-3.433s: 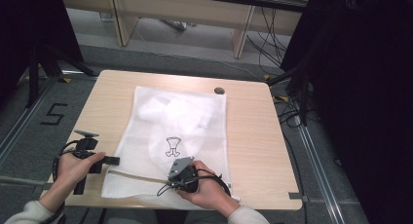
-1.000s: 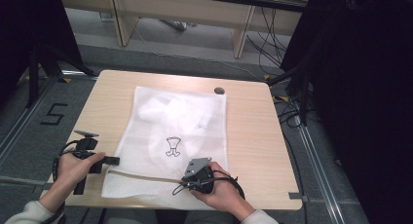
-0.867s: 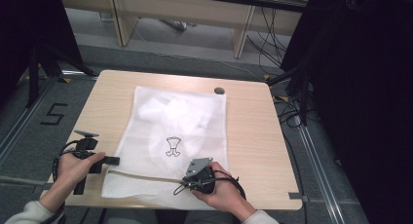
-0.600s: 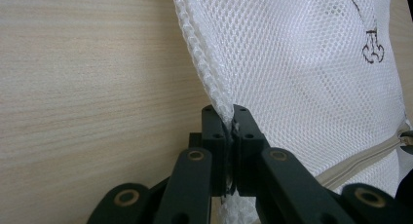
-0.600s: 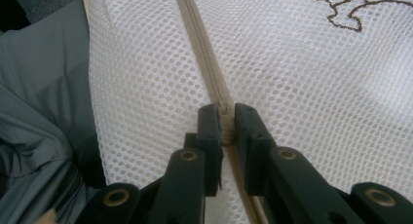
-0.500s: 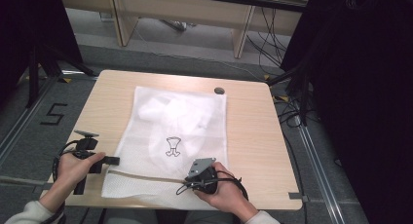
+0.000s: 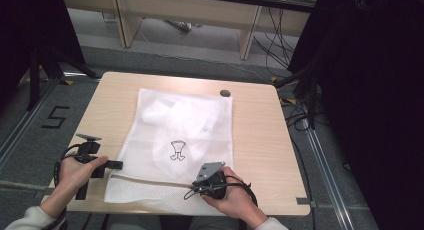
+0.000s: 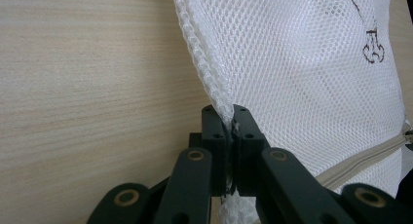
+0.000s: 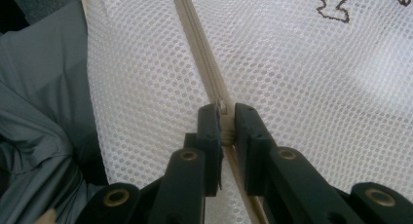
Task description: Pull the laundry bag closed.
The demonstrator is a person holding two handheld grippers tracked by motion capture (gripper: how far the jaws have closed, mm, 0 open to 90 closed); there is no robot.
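Two grippers work at the near edge of a white mesh laundry bag [image 7: 175, 145] that lies flat on the wooden bench [image 7: 260, 125] in the high view. The bag covers the middle of the bench, with a small dark drawing [image 7: 177, 150] on its upper face and a beige zipper [image 7: 150, 180] running across near its near end. The left gripper [image 7: 114, 165] sits at the bag's left edge, held in the person's left hand [image 7: 75, 172]. The right gripper [image 7: 197, 186], topped by a grey three-cornered plate, rests on the zipper line in the right hand [image 7: 232, 200]. A small dark round disc [image 7: 225, 93] sits in the bench just beyond the bag's far right corner.

Seen in the left gripper view, the left gripper [image 8: 228, 118] has its jaws together, clamped on the bag's seamed edge [image 8: 204, 63], which rises a little off the bench [image 8: 87, 87]. The zipper [image 8: 360, 158] crosses at lower right.

Seen in the right gripper view, the right gripper [image 9: 225, 118] has its jaws pinched on the zipper [image 9: 197, 39], at what looks like the slider, though that is too hidden to be sure. Grey cloth [image 9: 44, 112] lies beside the mesh.
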